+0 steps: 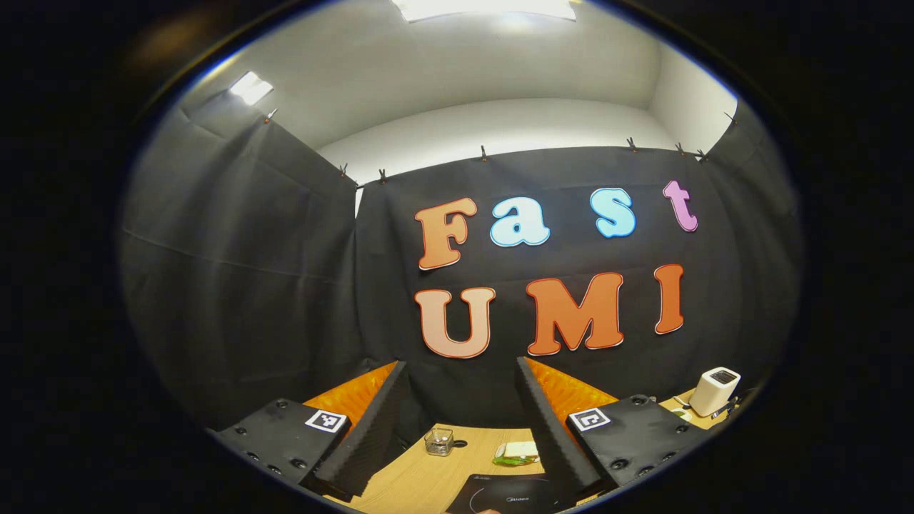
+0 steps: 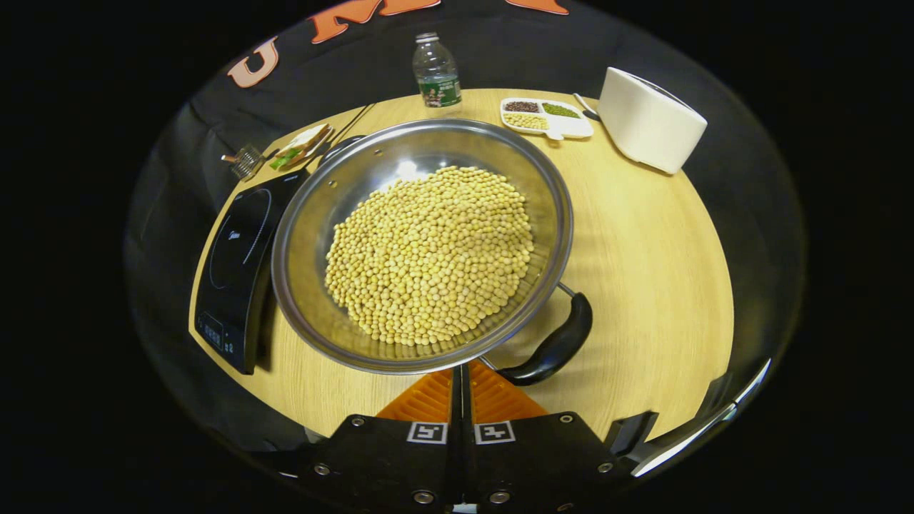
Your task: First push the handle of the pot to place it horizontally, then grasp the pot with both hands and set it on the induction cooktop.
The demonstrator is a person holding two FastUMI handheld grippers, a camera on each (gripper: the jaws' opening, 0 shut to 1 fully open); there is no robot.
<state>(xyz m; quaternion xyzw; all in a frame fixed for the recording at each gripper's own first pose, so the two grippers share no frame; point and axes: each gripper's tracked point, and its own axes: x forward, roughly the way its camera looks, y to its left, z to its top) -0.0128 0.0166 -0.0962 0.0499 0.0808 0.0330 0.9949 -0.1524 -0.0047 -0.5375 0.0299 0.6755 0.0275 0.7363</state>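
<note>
pot (image 2: 343, 200): steel, wide and shallow, sat mid-table in right gripper view; left rim overhung the cooktop edge
beans (image 2: 428, 253): pale yellow, heaped across most of the pot floor
handle (image 2: 553, 346): black, curved, stuck out at pot's 4 o'clock, lying diagonally; a second dark handle peeked out at the pot's 11 o'clock
cooktop (image 2: 232, 275): black glass slab at pot's 9 o'clock, controls at its near end; also seen in left gripper view (image 1: 510, 492) at 6 o'clock
table (image 2: 643, 264): light wood
toaster (image 2: 650, 121): white box at 1 o'clock of the pot, well apart; in left gripper view (image 1: 714, 391) at 4 o'clock
tray (image 2: 550, 118): white, split into compartments with dark, green and yellow grains, just beside the toaster
bottle (image 2: 437, 71): clear plastic, upright at table's 12 o'clock edge
sandwich (image 2: 300, 146): on the table at pot's 10 o'clock; in left gripper view (image 1: 518, 452) beside a small glass (image 1: 439, 440)
wall (image 1: 250, 285): black cloth, white ceiling above
right gripper (image 2: 460, 385): fingers pressed together, nothing between them, tips just beside the pot's near rim, next to the handle's root; contact unclear
left gripper (image 1: 460, 400): fingers spread wide, held nothing, raised above the table facing the wall
</note>
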